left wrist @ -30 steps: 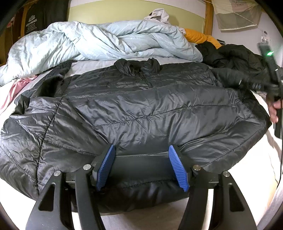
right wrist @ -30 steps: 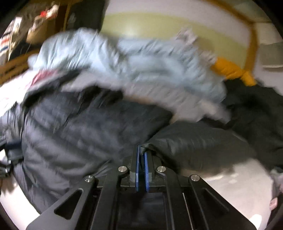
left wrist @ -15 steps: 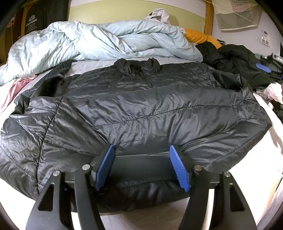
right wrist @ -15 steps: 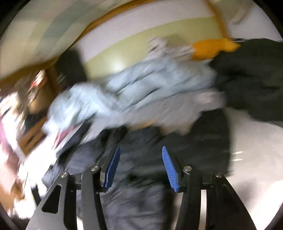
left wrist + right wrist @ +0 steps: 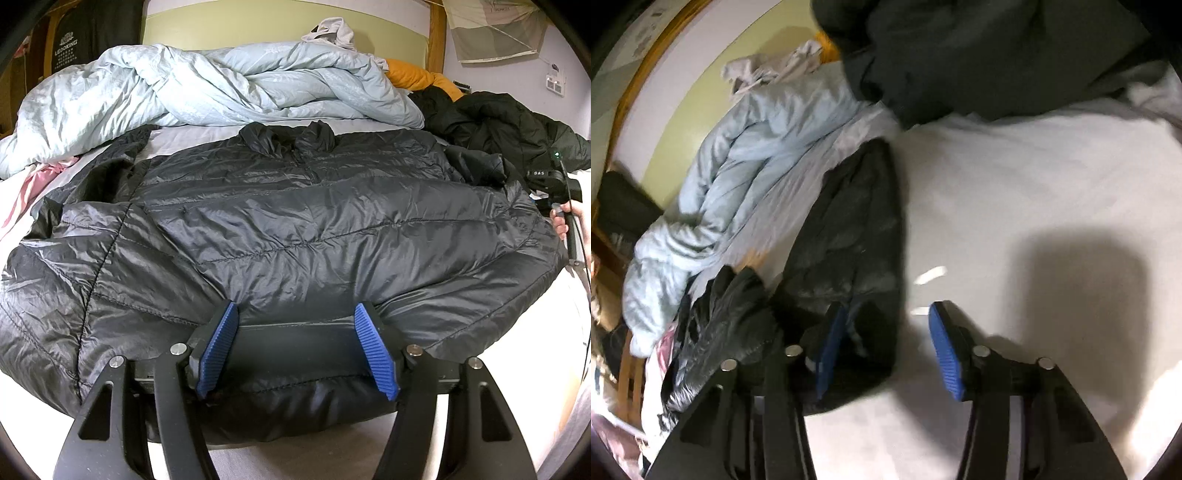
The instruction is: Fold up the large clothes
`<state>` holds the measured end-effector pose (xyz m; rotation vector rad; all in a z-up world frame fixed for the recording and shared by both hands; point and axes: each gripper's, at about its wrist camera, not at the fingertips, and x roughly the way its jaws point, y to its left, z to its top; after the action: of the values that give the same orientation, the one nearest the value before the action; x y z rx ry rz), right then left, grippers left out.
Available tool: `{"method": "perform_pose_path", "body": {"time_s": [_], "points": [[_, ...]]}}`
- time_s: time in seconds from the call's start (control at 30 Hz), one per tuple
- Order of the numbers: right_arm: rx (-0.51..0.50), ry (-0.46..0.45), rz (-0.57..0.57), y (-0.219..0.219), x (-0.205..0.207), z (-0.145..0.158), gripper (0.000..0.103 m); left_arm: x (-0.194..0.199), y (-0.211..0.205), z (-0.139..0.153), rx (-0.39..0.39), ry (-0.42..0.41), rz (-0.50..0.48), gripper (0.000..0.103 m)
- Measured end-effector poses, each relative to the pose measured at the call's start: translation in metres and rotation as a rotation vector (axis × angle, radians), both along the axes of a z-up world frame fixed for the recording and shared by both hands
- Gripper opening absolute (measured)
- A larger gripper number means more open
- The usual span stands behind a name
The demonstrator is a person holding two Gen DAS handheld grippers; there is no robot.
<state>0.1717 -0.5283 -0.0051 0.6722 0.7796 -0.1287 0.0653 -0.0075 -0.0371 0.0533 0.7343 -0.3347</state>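
Jacket: a dark grey quilted jacket (image 5: 295, 229) lies spread flat across the bed (image 5: 1015, 192), collar at the far side, hem at the near edge.
Left tool: my left tool (image 5: 297, 354) sits at the jacket's hem, near its middle. Its blue pads (image 5: 218, 350) stand apart, with a flat band of the hem stretched between them. I cannot tell whether they press on the fabric or only straddle it.
Right tool: my right tool (image 5: 886, 347) hangs at the jacket's right-hand side, pointing down at the bed. Its jaws have just been closing, yet they are still released, with a clear gap. The left pad overlaps the jacket's dark edge; the right pad is over bare sheet. Nothing is gripped between them. This view is blurred.
Hand: seen from the left wrist, a hand (image 5: 565, 221) holds the right tool just beside the jacket's right edge.
Beyond the jacket: a pale blue duvet (image 5: 207, 88) is heaped past the collar, against the headboard (image 5: 236, 22).
Right of the jacket: a second dark coat (image 5: 498, 122) is piled near the jacket's right shoulder, with an orange cloth (image 5: 413, 75) behind it.
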Motion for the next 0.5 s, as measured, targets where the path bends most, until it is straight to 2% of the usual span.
{"method": "perform_pose_path", "body": {"time_s": [0.03, 0.1, 0.13, 0.2, 0.27, 0.43, 0.5], "points": [[-0.016, -0.011, 0.020, 0.006, 0.003, -0.001, 0.038, 0.000, 0.000, 0.000, 0.001, 0.000, 0.001, 0.065], [-0.056, 0.008, 0.036, 0.015, 0.010, -0.003, 0.007, 0.000, -0.001, 0.000, 0.001, -0.001, 0.002, 0.065], [-0.085, 0.023, 0.029, 0.015, 0.012, -0.004, 0.006, 0.000, -0.001, 0.000, 0.002, -0.001, 0.002, 0.065], [-0.190, 0.009, -0.068, 0.021, 0.001, 0.010, 0.004, 0.000, -0.001, 0.000, 0.003, -0.001, 0.002, 0.065], [-0.267, -0.103, -0.090, 0.038, -0.017, 0.048, 0.003, -0.001, -0.001, 0.000, 0.005, -0.002, 0.003, 0.065], [-0.356, -0.410, 0.027, 0.099, -0.087, 0.153, 0.003, -0.001, -0.002, 0.001, 0.008, -0.003, 0.006, 0.066], [-0.398, -0.495, 0.060, 0.123, -0.111, 0.182, 0.003, -0.001, -0.002, 0.001, 0.010, -0.003, 0.006, 0.066]]}}
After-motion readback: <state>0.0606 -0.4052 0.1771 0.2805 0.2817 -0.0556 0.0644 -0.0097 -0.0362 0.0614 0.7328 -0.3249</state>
